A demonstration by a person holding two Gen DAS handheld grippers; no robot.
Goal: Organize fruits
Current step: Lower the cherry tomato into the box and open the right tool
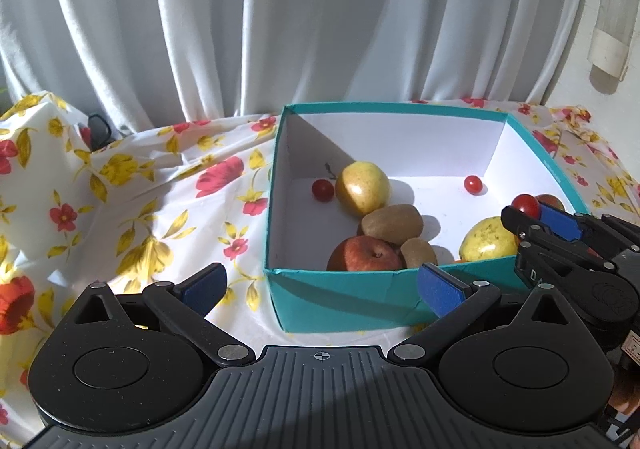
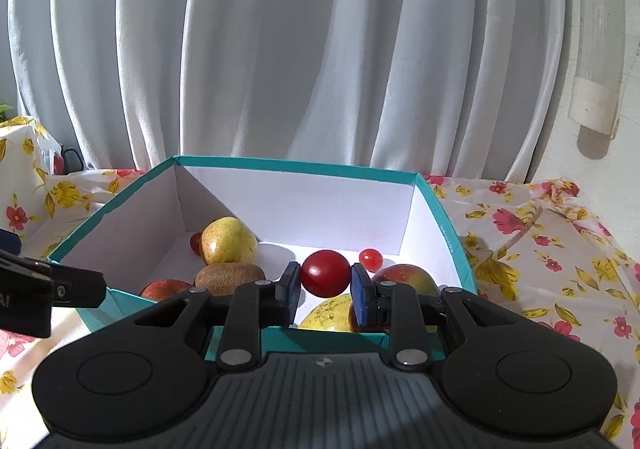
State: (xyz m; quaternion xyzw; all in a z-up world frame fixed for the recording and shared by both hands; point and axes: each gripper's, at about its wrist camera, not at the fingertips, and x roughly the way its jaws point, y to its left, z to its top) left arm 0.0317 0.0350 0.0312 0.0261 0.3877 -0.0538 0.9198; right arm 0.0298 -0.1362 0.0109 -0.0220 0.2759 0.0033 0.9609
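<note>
A teal box (image 1: 340,297) (image 2: 452,245) with white inner walls sits on the flowered cloth. Inside lie a yellow pear (image 1: 362,187) (image 2: 228,241), two kiwis (image 1: 392,224) (image 2: 230,279), a red apple (image 1: 366,255) (image 2: 164,289), a yellow-green fruit (image 1: 486,239) (image 2: 328,315), a reddish mango (image 2: 404,275) and small cherry tomatoes (image 1: 473,184) (image 2: 371,258). My right gripper (image 2: 325,283) (image 1: 528,209) is shut on a red cherry tomato (image 2: 325,273) (image 1: 526,205) above the box's near right part. My left gripper (image 1: 320,285) stands open before the box's near wall, holding nothing.
The flowered tablecloth (image 1: 140,209) (image 2: 540,249) covers the table around the box. White curtains (image 1: 280,29) hang right behind. A dark object (image 1: 99,129) lies at the far left by the curtain. A white tube (image 2: 596,49) hangs on the wall at right.
</note>
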